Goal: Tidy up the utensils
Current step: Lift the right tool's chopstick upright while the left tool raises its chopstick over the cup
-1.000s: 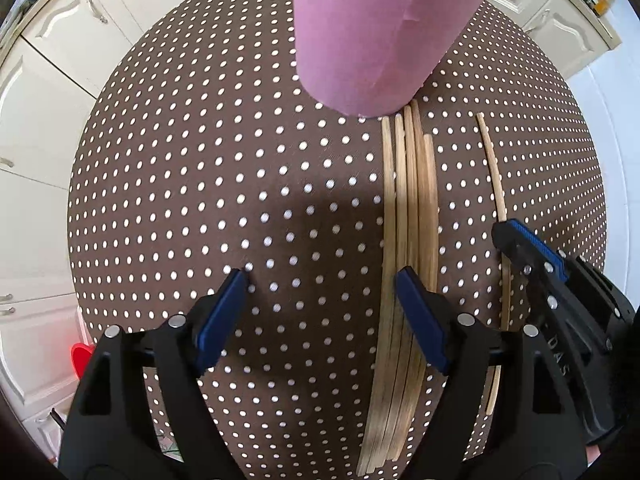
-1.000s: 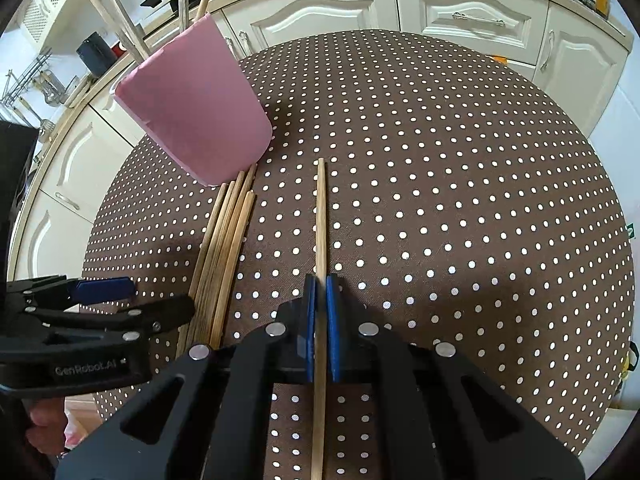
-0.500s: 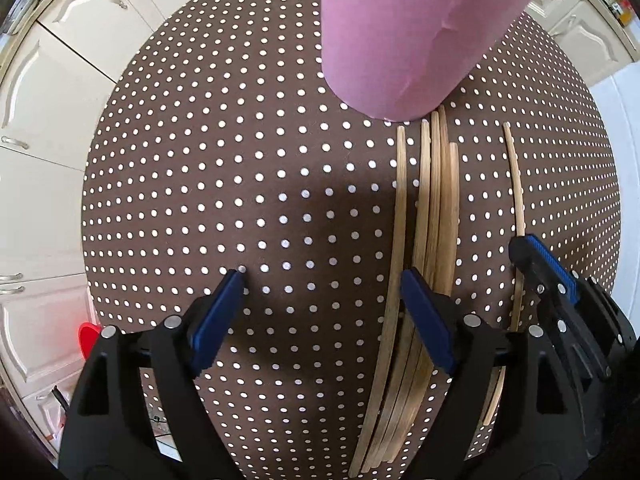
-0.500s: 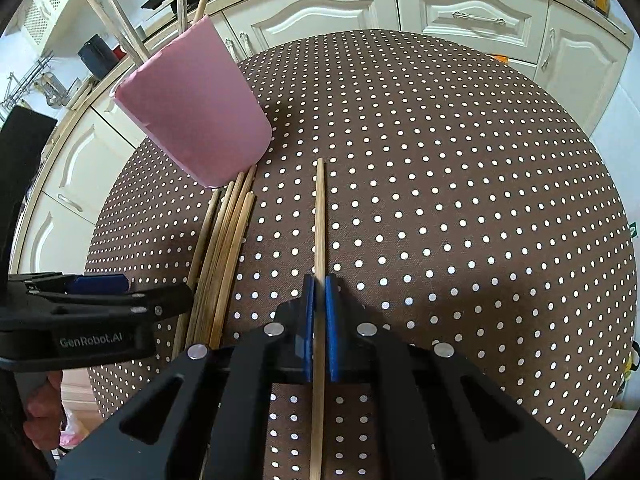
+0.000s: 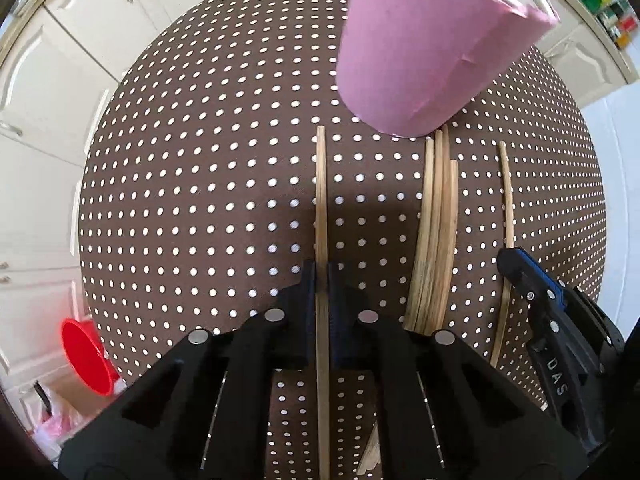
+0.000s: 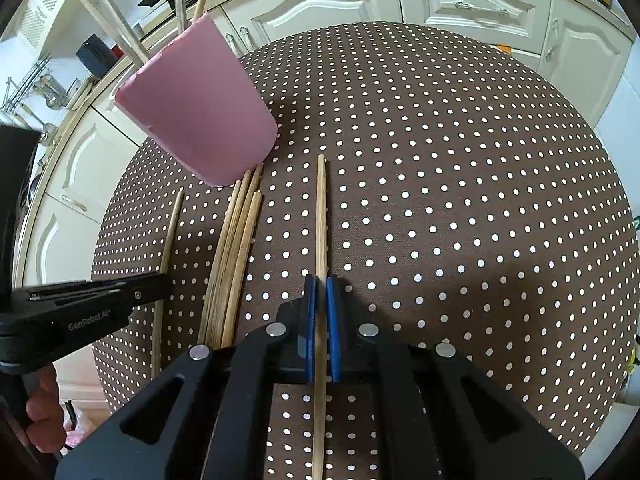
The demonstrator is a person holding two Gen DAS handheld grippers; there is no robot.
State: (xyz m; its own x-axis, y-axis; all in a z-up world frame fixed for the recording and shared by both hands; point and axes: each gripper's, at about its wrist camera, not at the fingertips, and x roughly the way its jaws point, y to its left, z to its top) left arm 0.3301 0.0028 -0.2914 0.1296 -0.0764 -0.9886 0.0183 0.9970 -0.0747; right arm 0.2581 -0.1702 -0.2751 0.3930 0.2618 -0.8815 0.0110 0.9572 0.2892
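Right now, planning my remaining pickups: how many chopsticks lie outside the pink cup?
6: left chopstick in the left gripper, right chopstick in the right gripper, bundle of four between them; overlap may hide more.

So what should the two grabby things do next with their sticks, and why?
Probably lift both and carry them to the pink cup. Each hand-held gripper, left and right, is already shut on one chopstick, and the cup already holds several sticks, while a bundle waits on the table.
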